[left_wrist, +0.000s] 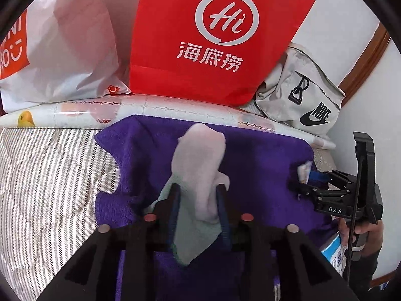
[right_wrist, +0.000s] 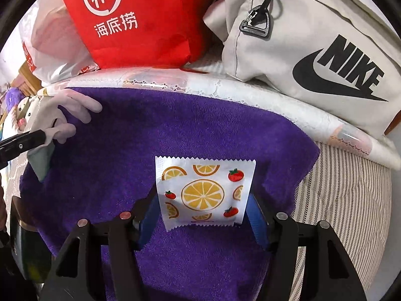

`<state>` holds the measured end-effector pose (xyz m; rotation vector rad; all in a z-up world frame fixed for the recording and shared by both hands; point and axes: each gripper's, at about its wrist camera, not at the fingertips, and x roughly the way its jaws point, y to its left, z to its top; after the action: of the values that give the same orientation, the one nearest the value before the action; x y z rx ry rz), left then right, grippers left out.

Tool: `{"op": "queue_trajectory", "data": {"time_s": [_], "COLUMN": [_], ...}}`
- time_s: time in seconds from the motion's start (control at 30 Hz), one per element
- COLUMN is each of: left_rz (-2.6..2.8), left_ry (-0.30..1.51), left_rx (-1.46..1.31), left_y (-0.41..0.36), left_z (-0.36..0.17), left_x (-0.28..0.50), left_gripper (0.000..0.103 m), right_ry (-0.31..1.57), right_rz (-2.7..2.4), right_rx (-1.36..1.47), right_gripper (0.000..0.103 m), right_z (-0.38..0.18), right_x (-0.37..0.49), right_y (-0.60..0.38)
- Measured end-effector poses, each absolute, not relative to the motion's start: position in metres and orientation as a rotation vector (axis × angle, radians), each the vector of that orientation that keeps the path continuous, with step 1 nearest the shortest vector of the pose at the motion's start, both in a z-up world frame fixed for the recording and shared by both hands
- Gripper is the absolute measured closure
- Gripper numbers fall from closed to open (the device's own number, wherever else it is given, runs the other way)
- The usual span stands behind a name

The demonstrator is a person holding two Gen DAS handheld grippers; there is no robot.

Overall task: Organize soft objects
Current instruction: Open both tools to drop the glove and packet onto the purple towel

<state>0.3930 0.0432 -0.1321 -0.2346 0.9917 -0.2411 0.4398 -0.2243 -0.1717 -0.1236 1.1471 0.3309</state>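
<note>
A purple towel [right_wrist: 155, 135] lies spread over my striped bedcover [left_wrist: 50, 175], with a red carrier bag [left_wrist: 205, 37], a white shopping bag [left_wrist: 62, 50] and a grey Nike bag [right_wrist: 313, 50] crowded along the far edge. I am in the laying-out step: both soft things are at the towel, neither yet clearly set down and left. My left gripper [left_wrist: 198, 200] has a white sock [left_wrist: 200, 165] with a pale green end between its fingers; the fingers stand a little apart either side of it, and I cannot tell whether they pinch the fabric or merely flank it. My right gripper [right_wrist: 204, 210] straddles a fruit-printed packet [right_wrist: 204, 190] near the towel's middle, its blue pads [right_wrist: 258, 220] set wide at the packet's two edges; whether they press on it or only border it I cannot tell either. Next, I judge, each needs to let go cleanly and lift straight off, so that sock and packet stay flat and well apart on the towel without dragging the pile.
</note>
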Motion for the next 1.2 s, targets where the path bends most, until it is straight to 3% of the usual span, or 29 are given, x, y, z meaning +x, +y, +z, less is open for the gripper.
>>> {"op": "queue_trajectory", "data": {"time_s": [0.13, 0.33, 0.83, 1.2], "left_rz": [-0.209, -0.187, -0.163, -0.179], "left_ry": [0.974, 0.954, 0.869, 0.847], "left_rx": [-0.184, -0.173, -0.138, -0.125], "left_y": [0.042, 0.042, 0.044, 0.039], "left_z": [-0.127, -0.111, -0.046, -0.034], "left_x": [0.389, 0.379, 0.284, 0.203], "left_gripper": [0.054, 0.046, 0.042, 0.042], "right_ry": [1.142, 1.127, 0.922, 0.908], "right_rz": [0.325, 0.299, 0.327, 0.410], "right_rx": [-0.150, -0.123, -0.043, 0.000], "right_gripper": [0.031, 0.031, 0.031, 0.033], "right_z": [-0.172, -0.157, -0.069, -0.066], "right_x": [0.438, 0.425, 0.303, 0.201], "right_y": [-0.220, -0.226, -0.241, -0.227]}}
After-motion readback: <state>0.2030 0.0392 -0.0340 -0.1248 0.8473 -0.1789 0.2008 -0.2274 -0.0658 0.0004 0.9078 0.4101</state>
